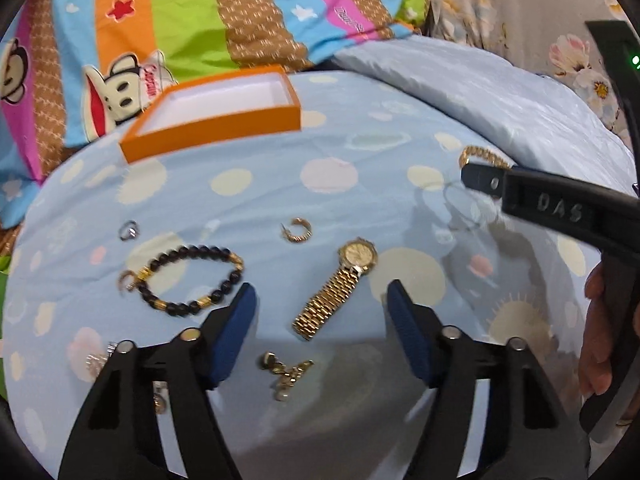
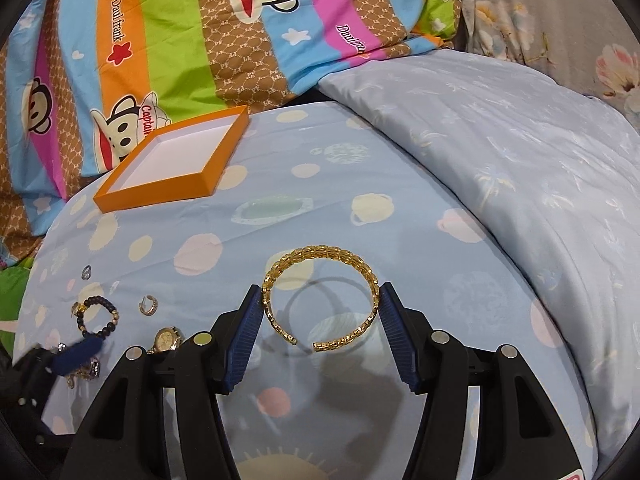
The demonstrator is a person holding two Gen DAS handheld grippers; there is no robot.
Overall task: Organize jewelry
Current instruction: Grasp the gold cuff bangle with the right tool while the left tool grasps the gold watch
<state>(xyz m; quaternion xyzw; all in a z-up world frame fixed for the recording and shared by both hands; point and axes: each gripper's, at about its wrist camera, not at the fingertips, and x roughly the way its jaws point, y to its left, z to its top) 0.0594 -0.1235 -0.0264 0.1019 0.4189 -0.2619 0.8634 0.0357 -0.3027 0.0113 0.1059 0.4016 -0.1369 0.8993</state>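
Gold bangle (image 2: 320,304) pinched between right gripper (image 2: 320,308) pads, up off the bed (image 2: 400,216), ready for the orange box (image 2: 176,160) at the far left edge. Left gripper (image 1: 320,300) wide open over the gold watch (image 1: 336,288), holding nothing.

The striped monkey-print quilt (image 2: 168,40) carries the word "Daulfrank" on its orange stripe, a partly cut "Daulfra…" on its pink stripe, and "Captai…" in red on a monkey's cap. The brown stripes bear a repeated small letter monogram, too fine to read with certainty. In the left wrist view, the right gripper (image 1: 480,182) arm shows raised letters "DAS"
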